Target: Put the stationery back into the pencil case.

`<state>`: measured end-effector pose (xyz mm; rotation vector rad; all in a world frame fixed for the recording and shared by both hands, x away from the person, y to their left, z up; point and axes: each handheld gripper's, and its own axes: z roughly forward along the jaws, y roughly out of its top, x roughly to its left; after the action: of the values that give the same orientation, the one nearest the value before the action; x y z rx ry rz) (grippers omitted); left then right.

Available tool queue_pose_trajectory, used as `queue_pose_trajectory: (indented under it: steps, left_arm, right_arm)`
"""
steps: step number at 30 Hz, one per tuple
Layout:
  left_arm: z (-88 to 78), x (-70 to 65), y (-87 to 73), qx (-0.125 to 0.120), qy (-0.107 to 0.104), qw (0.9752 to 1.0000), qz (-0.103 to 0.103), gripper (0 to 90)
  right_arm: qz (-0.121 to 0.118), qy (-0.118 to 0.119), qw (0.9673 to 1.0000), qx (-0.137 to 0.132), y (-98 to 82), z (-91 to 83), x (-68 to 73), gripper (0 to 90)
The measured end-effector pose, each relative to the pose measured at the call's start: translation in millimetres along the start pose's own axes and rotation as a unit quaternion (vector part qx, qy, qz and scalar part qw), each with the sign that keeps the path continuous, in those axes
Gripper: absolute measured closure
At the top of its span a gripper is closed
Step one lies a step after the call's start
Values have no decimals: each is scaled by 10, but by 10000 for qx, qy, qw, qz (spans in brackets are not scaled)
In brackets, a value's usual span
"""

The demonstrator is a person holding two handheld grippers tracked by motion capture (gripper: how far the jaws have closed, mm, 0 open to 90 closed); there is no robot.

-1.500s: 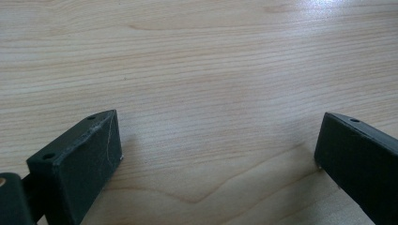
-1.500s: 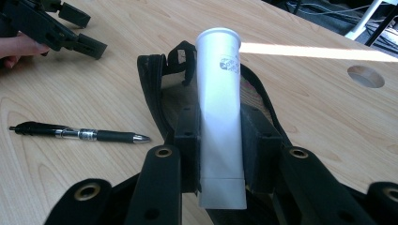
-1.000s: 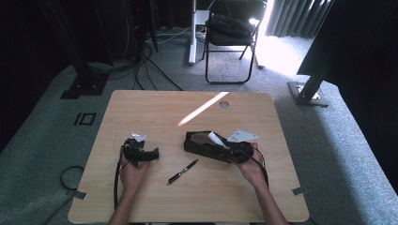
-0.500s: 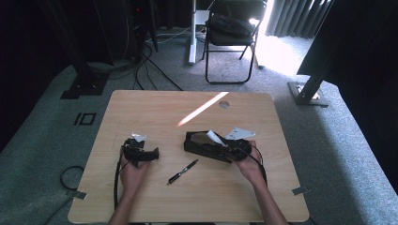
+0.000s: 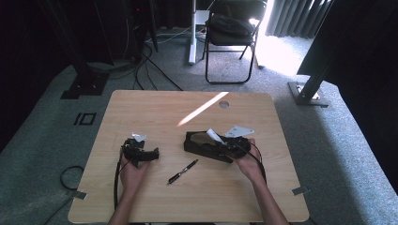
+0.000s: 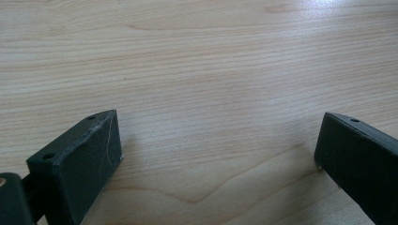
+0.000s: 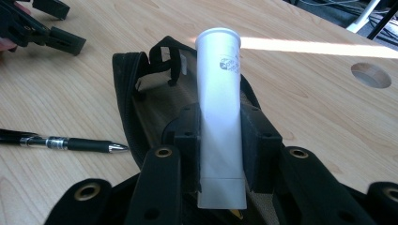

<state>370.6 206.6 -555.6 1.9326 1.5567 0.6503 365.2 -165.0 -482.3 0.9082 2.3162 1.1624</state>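
Little has moved since a second ago: the right tool (image 5: 224, 146) has only edged in over the open black pouch (image 5: 202, 143), and the left tool (image 5: 152, 153) rests where it was. The right tool's jaws are clamped on a white tube (image 7: 219, 108), held lengthwise above the pouch's unzipped mouth, likely so it can slide straight in. The tube is plain, smooth and round, with a small dark printed mark near its far end. The left tool's jaws stand wide over bare tabletop (image 6: 197, 70), holding nothing, perhaps waiting to steady the pouch. A black pen (image 5: 183, 171) lies just beside the pouch.
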Motion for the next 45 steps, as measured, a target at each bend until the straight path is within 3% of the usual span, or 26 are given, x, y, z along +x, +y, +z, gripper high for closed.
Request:
queue_pose_trajectory:
  steps: [28, 45]
  left_arm:
    - [0, 0, 0, 1, 0, 10000, 0, 12]
    - [0, 0, 0, 1, 0, 10000, 2, 12]
  right_arm:
    - [-102, 103, 9996, 224, 28, 167, -30, 709]
    - [-17, 399, 9982, 442, 4, 259, -50, 705]
